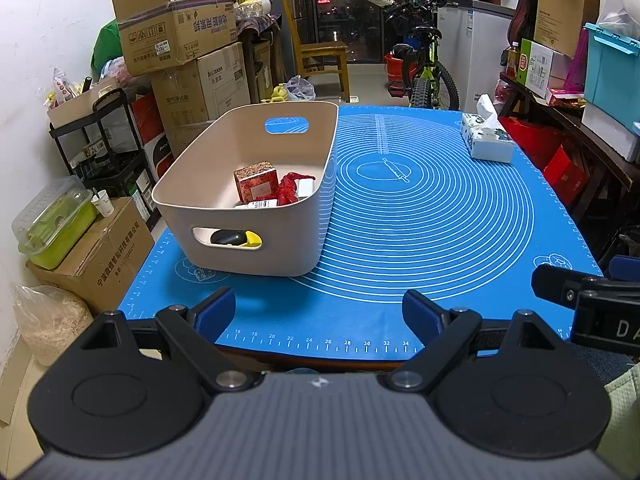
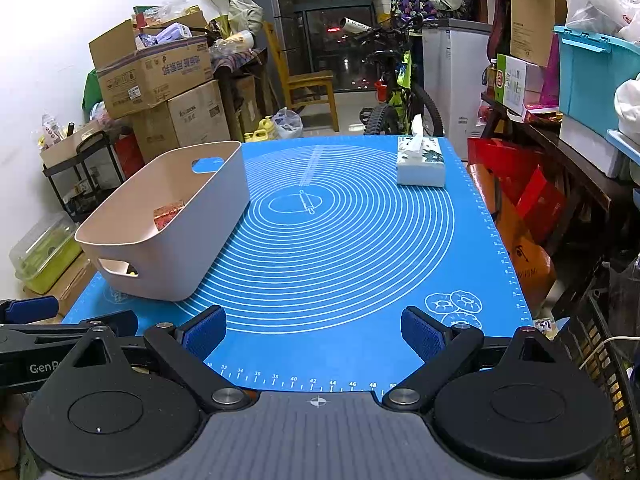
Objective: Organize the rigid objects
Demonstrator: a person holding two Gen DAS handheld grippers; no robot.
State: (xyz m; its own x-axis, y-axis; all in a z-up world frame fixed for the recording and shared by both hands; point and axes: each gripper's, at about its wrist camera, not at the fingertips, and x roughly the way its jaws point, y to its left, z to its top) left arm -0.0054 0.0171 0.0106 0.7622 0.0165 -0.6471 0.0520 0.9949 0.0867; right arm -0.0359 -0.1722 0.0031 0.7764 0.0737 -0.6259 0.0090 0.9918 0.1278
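A beige plastic bin point(image 1: 256, 240) stands on the left of the blue mat point(image 1: 420, 240). Inside it lie a red and gold box point(image 1: 256, 182), a red crumpled item point(image 1: 289, 190), a white item point(image 1: 306, 187) and a white tube point(image 1: 258, 204); a black and yellow object point(image 1: 234, 238) shows through the near handle slot. The bin also shows in the right wrist view point(image 2: 168, 248), with the red box point(image 2: 168, 214) in it. My left gripper point(image 1: 320, 314) is open and empty over the mat's near edge. My right gripper point(image 2: 316, 330) is open and empty beside it.
A tissue box point(image 1: 486, 138) sits at the mat's far right, also in the right wrist view point(image 2: 420, 164). Stacked cardboard boxes point(image 1: 180, 40) and a black rack point(image 1: 104, 148) stand left of the table. A bicycle point(image 1: 428, 72) is behind. Shelves with red boxes point(image 2: 532, 196) line the right.
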